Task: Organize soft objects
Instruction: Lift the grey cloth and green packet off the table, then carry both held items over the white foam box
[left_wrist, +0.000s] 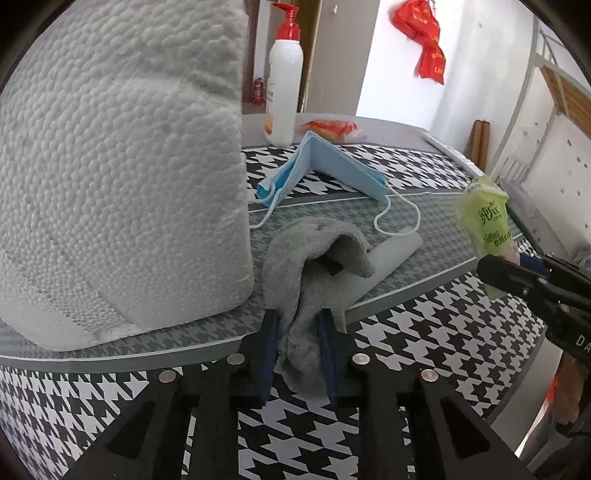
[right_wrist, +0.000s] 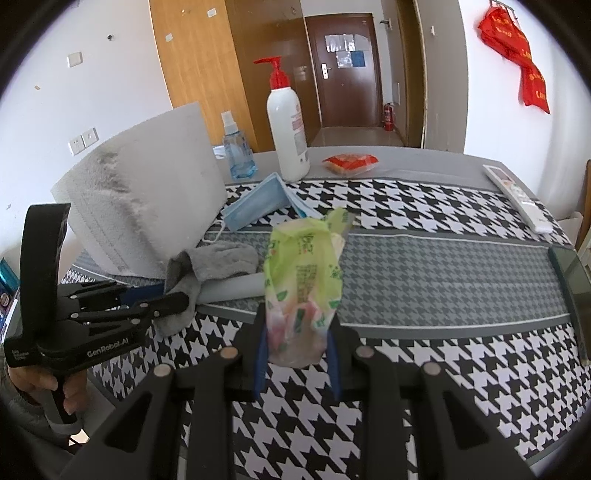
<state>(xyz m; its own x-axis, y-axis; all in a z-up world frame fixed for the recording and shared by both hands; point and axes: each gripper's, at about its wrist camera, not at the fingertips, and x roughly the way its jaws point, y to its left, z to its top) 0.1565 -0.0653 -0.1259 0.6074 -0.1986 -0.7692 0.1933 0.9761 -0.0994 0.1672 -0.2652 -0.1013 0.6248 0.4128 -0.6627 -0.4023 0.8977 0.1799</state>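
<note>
Grey terry cloth, one piece, crumpled (left_wrist: 306, 280): your left gripper (left_wrist: 300, 347) has it pinched between narrowed blue pads, the free end draped over one pale cylindrical tube (left_wrist: 391, 254) lying on the houndstooth table cover (left_wrist: 424, 332).

Green-and-pink printed soft plastic tissue pack, one (right_wrist: 301, 288): your right gripper (right_wrist: 297, 354) clamps its lower end and holds it upright above the grey band of the cover.

White embossed paper-towel roll, one (left_wrist: 122, 173): stands on the cover just left of the cloth; its top runs out of the left wrist view.

Blue pleated face masks (left_wrist: 325, 166): at least one, folded tent-like behind the cloth with white ear loops trailing; you cannot count the layers.

White pump bottle with red head, one (right_wrist: 288, 133). Clear blue spray bottle, one (right_wrist: 236, 151), partly hidden by the roll. Red snack packet, one (right_wrist: 351, 162). White remote control, one (right_wrist: 517, 199). Dark flat object at the right edge (right_wrist: 572, 277), cut off, unidentifiable.
</note>
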